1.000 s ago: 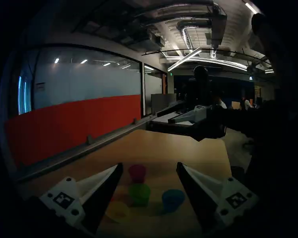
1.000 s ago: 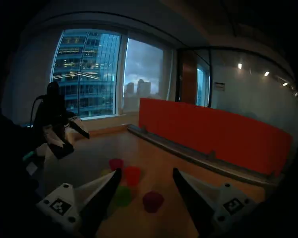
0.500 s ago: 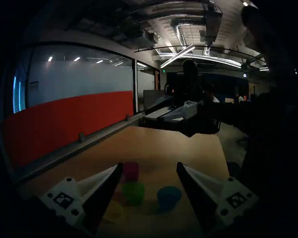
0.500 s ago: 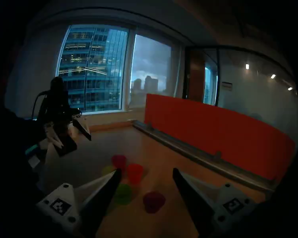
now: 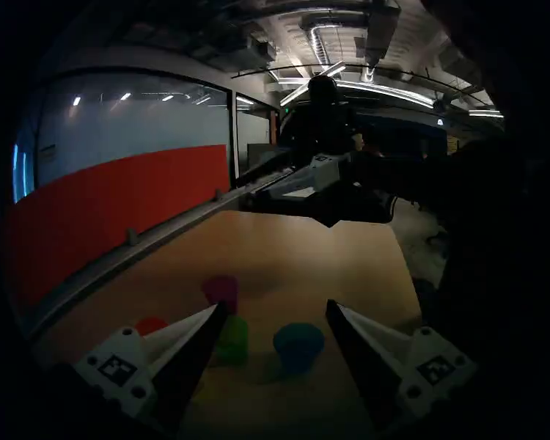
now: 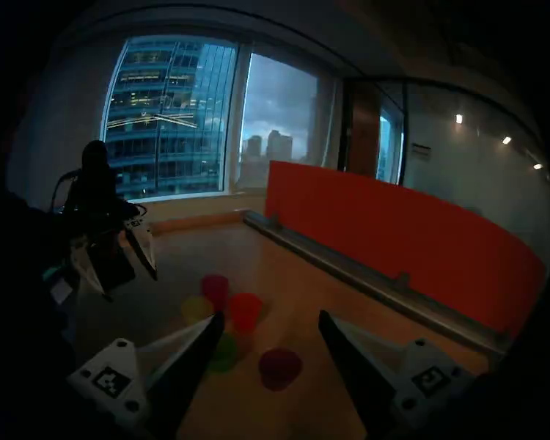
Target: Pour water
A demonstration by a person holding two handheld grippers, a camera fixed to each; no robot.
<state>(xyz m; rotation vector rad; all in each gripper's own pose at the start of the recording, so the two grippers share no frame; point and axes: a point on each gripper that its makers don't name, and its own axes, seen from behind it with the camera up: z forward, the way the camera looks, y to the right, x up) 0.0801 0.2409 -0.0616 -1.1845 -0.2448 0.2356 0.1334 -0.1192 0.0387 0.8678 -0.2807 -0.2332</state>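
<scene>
Wood-grain tabletop (image 5: pixel 312 257) under us in a dim room, and here's the left gripper (image 5: pixel 275 341): jaws spread wide, nothing between the fingers. In that gap we've got a teal plastic cup (image 5: pixel 298 345) standing upright, just beside a green plastic cup (image 5: pixel 233 339). A magenta plastic cup (image 5: pixel 221 290) stands behind the green one, and a small red plastic cup (image 5: pixel 150 325) peeks over the left finger.

Over to the right gripper (image 6: pixel 271 345), which is also wide open and empty. From its side the magenta plastic cup (image 6: pixel 279 365) sits nearest, between the fingers. The green one (image 6: pixel 225 353) is at the left fingertip and the red one (image 6: pixel 245 309) is beyond it. A yellow plastic cup (image 6: pixel 196 308) is close by the red (touching or not, too dark for us to call). We cannot tell whether any cup holds water. A red partition wall (image 6: pixel 422 235) runs along the table's side.
</scene>
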